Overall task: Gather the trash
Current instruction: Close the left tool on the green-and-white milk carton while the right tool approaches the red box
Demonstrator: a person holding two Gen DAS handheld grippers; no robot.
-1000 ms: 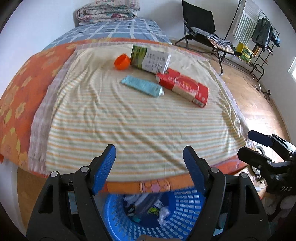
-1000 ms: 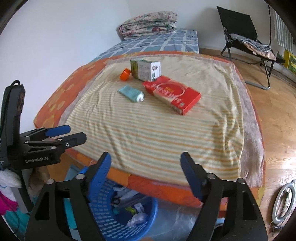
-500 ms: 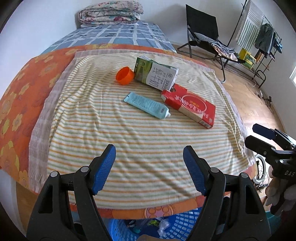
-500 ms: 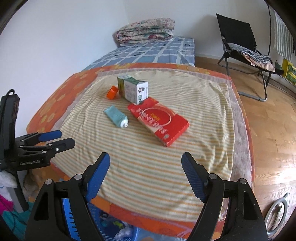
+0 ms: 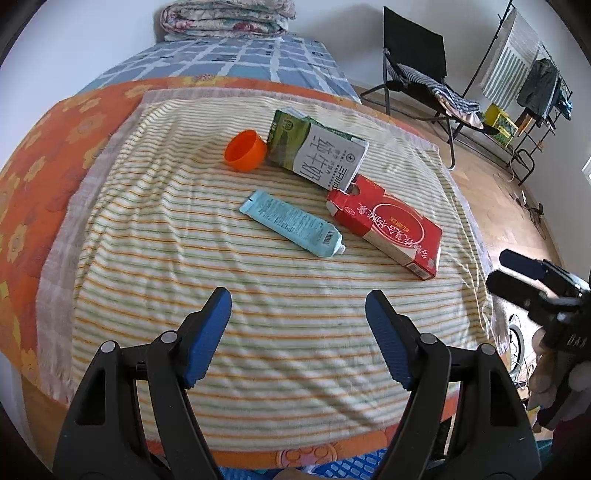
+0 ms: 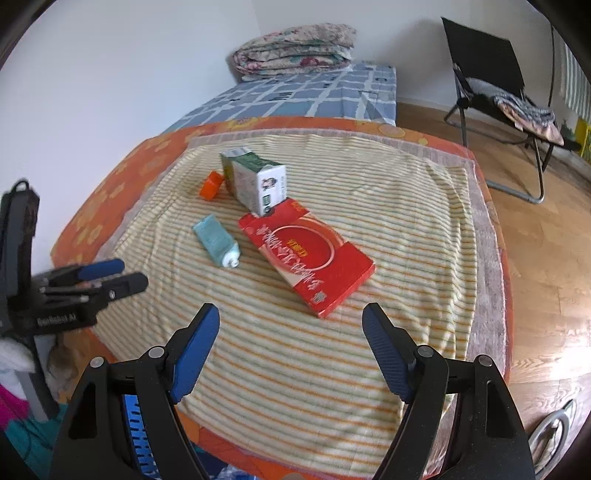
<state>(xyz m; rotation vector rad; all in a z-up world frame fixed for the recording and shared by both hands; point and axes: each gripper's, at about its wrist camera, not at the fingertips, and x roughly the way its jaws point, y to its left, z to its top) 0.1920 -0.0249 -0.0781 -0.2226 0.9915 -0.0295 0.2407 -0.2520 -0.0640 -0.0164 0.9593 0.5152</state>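
Observation:
Several pieces of trash lie on the striped blanket of a bed: an orange cap point(image 5: 245, 150) point(image 6: 211, 184), a green and white milk carton point(image 5: 318, 155) point(image 6: 255, 181), a light blue tube point(image 5: 291, 223) point(image 6: 218, 242) and a flat red box point(image 5: 388, 225) point(image 6: 310, 258). My left gripper point(image 5: 298, 299) hovers open over the blanket's near part, short of the tube, with nothing between its fingers. My right gripper point(image 6: 290, 314) is open too, just short of the red box. Each gripper shows at the edge of the other's view.
A blue plastic basket point(image 5: 351, 467) point(image 6: 138, 439) stands on the floor below the bed's near edge. A folded quilt point(image 5: 225, 16) lies at the bed's far end. A black folding chair point(image 5: 417, 62) point(image 6: 491, 77) and a clothes rack point(image 5: 532, 85) stand on the wooden floor to the right.
Both grippers have moved forward over the bed toward the trash. The blue basket has slipped almost out of view below. Both still stand equally wide.

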